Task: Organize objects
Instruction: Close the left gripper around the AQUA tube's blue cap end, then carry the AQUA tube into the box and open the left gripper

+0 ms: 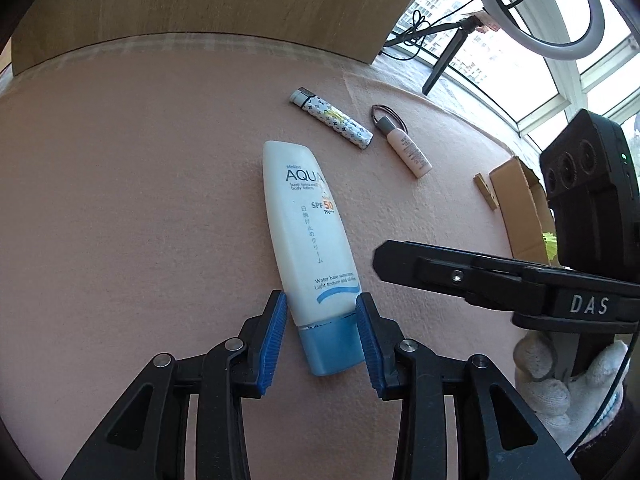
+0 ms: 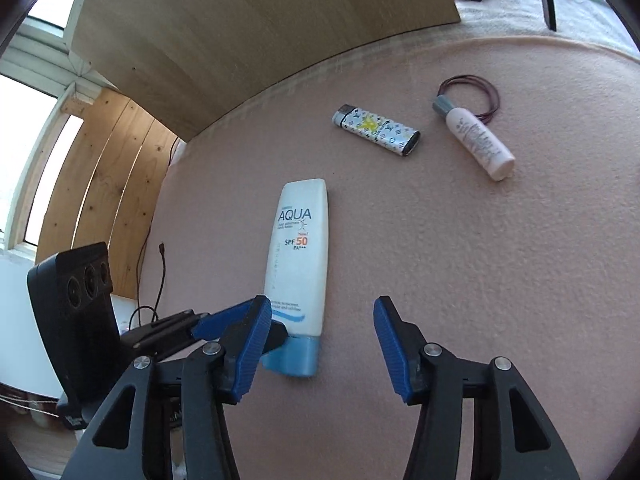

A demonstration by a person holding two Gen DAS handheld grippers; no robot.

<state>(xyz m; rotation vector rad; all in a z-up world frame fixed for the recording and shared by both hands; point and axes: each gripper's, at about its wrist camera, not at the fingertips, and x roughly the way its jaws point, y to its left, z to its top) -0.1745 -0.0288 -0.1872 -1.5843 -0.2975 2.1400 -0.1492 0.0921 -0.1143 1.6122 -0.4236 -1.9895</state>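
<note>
A white AQUA sunscreen tube with a blue cap lies flat on the pink cloth. My left gripper has a blue pad on each side of the tube's cap end, the right pad touching and the left very close. In the right wrist view the tube lies ahead, with the left gripper at its cap. My right gripper is open and empty, hovering to the right of the tube; it also shows in the left wrist view. A patterned lighter and a small pink bottle lie beyond.
A brown hair tie lies behind the pink bottle. A wooden board stands at the cloth's far edge. An open cardboard box and a wooden clothespin sit at the right. A ring light stands by the window.
</note>
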